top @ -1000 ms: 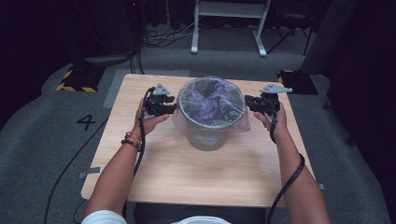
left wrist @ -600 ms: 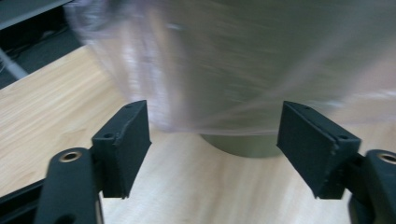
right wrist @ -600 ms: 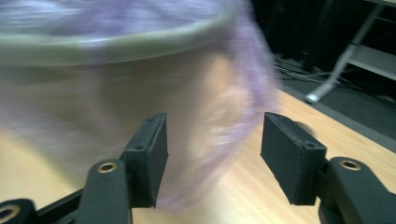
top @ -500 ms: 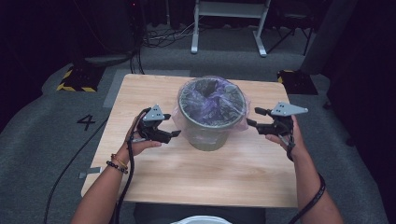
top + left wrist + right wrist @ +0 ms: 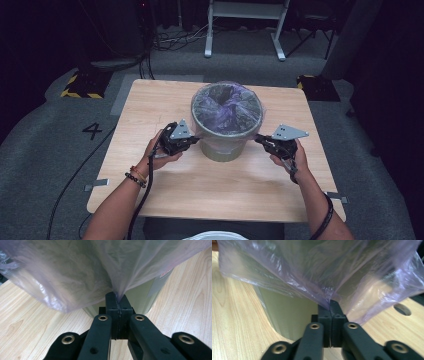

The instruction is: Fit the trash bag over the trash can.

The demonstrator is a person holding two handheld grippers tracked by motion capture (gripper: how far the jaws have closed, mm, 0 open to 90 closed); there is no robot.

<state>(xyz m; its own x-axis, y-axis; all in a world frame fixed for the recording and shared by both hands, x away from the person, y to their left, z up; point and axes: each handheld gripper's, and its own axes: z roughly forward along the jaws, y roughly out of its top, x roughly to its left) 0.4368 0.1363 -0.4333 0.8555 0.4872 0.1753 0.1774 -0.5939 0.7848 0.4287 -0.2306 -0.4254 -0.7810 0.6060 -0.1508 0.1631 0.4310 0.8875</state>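
**Bag over the rim, both skirts pinched, pull-down pending**

Bin (image 5: pixel 226 145) stands upright at mid-table, a bit toward the far edge of the wooden table (image 5: pixel 150 100). Purple liner bag (image 5: pixel 227 107) already sits inside it, mouth folded out over the rim all round; the film drapes down the outer wall as a loose skirt. That part looks done.

Left gripper (image 5: pixel 192 142) sits low at the bin's left side, right gripper (image 5: pixel 260 141) low at its right, both just beside the wall. The jaws have just been closing. In the left gripper view the two black pads are pressed together on a gathered pleat of the liner bag (image 5: pixel 75 277), film fanning up from the pinch, pale green bin (image 5: pixel 140 297) wall right behind. Same on the other side: right gripper view shows pads tight on a fold of the bag (image 5: pixel 337 272), with the bin (image 5: pixel 287 312) behind and below.

Left to do, by my read: tug the skirt down snug on both sides, let go, maybe smooth the slack inside. The bag's interior looks crumpled and bunched from the high view, though that view is too dim and small to say whether it reaches the bottom. The skirt hangs uneven, lower on the right gripper's side. Task roughly past halfway, tightening step in hand.
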